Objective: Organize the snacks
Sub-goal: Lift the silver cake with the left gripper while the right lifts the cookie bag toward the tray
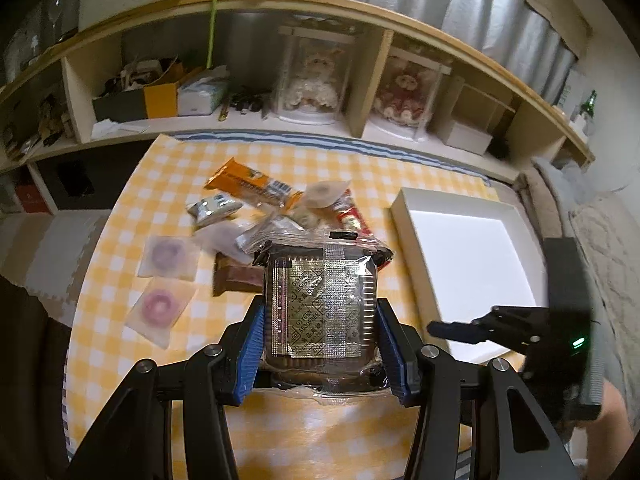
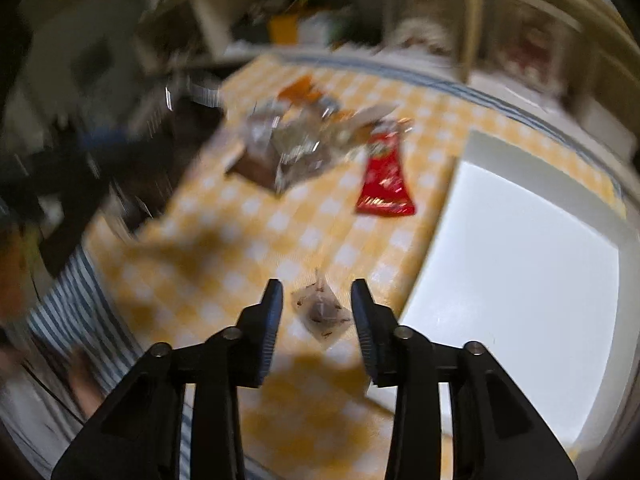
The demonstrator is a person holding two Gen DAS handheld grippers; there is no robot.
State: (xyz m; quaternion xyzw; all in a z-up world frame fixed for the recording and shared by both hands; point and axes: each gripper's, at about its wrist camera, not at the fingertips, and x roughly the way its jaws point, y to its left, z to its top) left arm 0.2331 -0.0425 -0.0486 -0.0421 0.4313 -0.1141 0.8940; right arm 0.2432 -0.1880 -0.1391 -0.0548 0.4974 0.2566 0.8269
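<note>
- The left tool (image 1: 320,328) pinches a clear cookie pack (image 1: 320,312) between its blue pads (image 1: 251,354), held above the tabletop (image 1: 304,432). A silver oxygen-absorber sachet shows through the pack's wrap.
- The right tool (image 2: 318,300) stands spread, touching nothing. A small clear packet (image 2: 322,314) with a dark bit inside lies on the checked cloth between and below its fingers. This view is blurred.
- The white tray (image 1: 412,216) sits on the right side of the tabletop. The part in view holds nothing; its near corner is hidden behind the right tool in the left wrist view.
- The snack pile (image 1: 280,208) lies mid-tabletop, left of the tray and outside it: an orange bar (image 1: 248,184), a small silver-green packet (image 1: 212,206), clear-wrapped sweets and a brown bar (image 1: 236,278) partly behind the held pack.
- A red pouch (image 2: 386,178) lies flat on the cloth between the pile and the tray, near the tray's left rim but apart from it.
- Two clear packets, each with a pink-purple ring (image 1: 160,306), lie side by side left of the pile.
- Behind the tabletop, a shelf (image 1: 360,92) holds two clear cases, each with a doll (image 1: 316,80) inside, an open yellow box of oddments (image 1: 160,96) and a tissue box (image 1: 202,94).
</note>
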